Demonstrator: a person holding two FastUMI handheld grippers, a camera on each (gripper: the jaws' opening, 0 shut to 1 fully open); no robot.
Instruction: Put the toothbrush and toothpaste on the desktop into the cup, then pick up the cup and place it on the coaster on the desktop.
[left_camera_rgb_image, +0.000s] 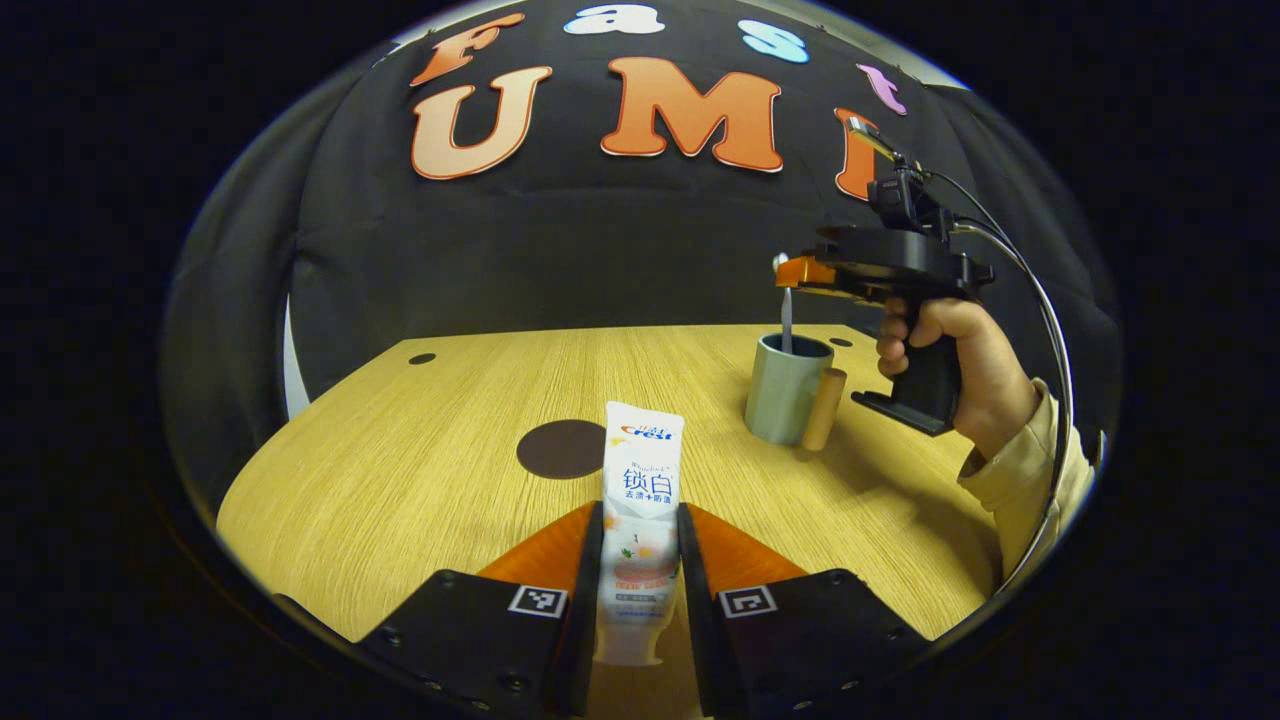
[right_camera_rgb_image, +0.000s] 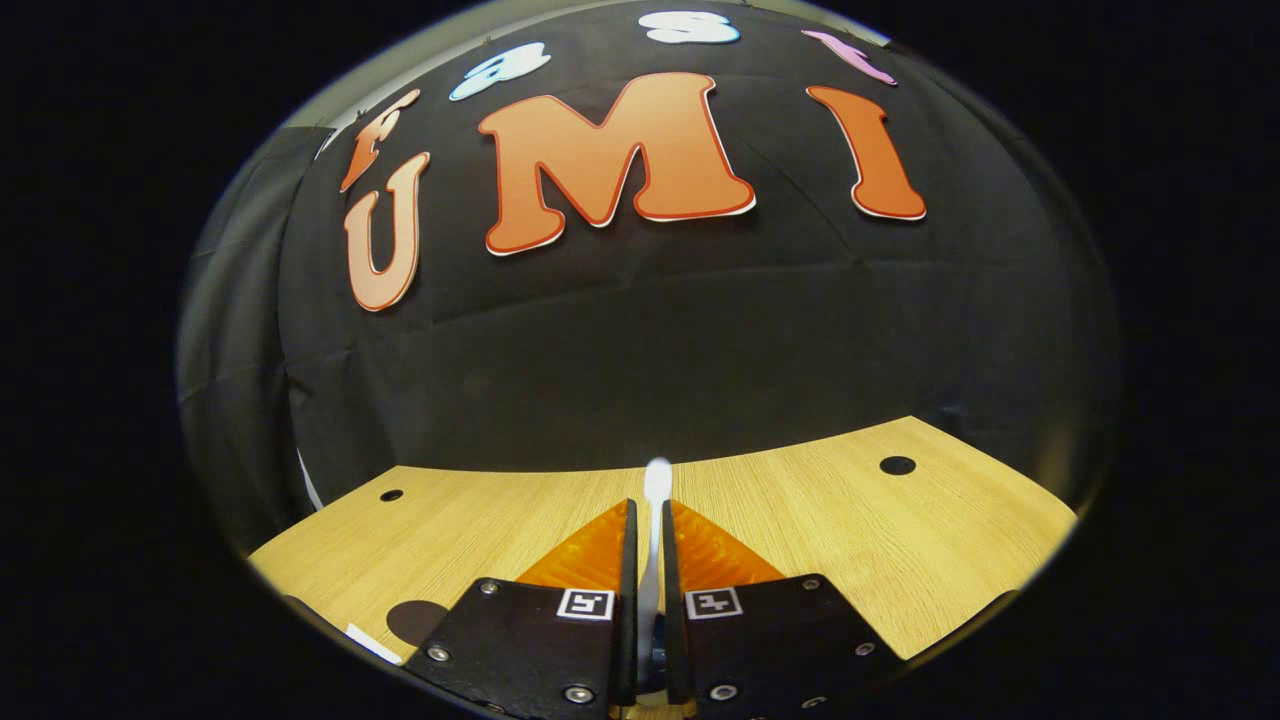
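A white toothpaste tube stands upright between the fingers of my left gripper, which is shut on it just above the wooden desktop. Just beyond the tube lies a dark round coaster. Further right stands a grey-green cup with a wooden handle. My right gripper, held by a hand, hovers over the cup. It is shut on the toothbrush, whose lower end dips into the cup's mouth. In the right gripper view the toothbrush sticks up between the fingers of the right gripper, and the coaster is at the lower left.
Small dark holes mark the desktop near its far edge, which meets the booth's black wall. A cable arcs from the right gripper past a cream sleeve. Bare wood stretches left of the coaster.
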